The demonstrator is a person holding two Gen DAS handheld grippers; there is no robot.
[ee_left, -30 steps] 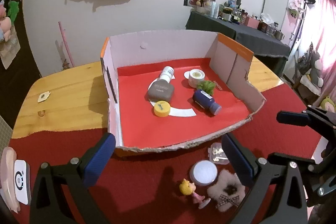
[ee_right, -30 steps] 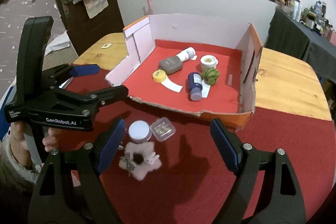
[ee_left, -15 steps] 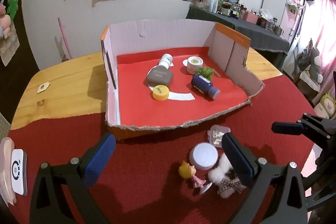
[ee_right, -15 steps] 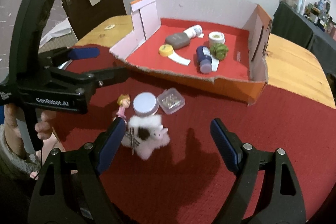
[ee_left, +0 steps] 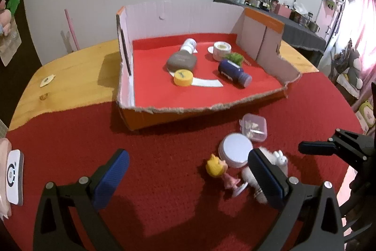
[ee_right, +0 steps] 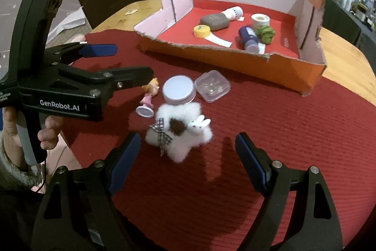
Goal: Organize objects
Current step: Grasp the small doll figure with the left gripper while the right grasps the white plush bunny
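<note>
A fluffy white plush scrunchie point(ee_right: 178, 131) with a bunny and a checked bow lies on the red cloth, just ahead of my open right gripper point(ee_right: 188, 154). Beside it are a small blonde doll figure point(ee_right: 149, 95), a round white-lidded jar point(ee_right: 179, 88) and a clear plastic case point(ee_right: 212, 85). My left gripper point(ee_left: 188, 171) is open and empty; the doll point(ee_left: 219, 171) and jar point(ee_left: 236, 152) sit near its right finger, which hides part of the scrunchie point(ee_left: 275, 157). The cardboard box point(ee_left: 150, 120) holds a grey pouch point(ee_left: 182, 60), yellow cap point(ee_left: 183, 77) and blue bottle point(ee_left: 233, 72).
The box's torn front wall point(ee_right: 223, 60) faces the grippers. A white bottle point(ee_right: 232, 12), tape roll point(ee_right: 259, 19) and green scrunchie point(ee_right: 265, 33) also lie inside. A white device point(ee_left: 14, 177) sits at the table's left edge. Bare wood point(ee_left: 70, 72) lies left of the box.
Both grippers have pulled back and lowered toward the loose items in front of the box. The scrunchie now lies nearly between the right gripper's fingers. Both stay open.
</note>
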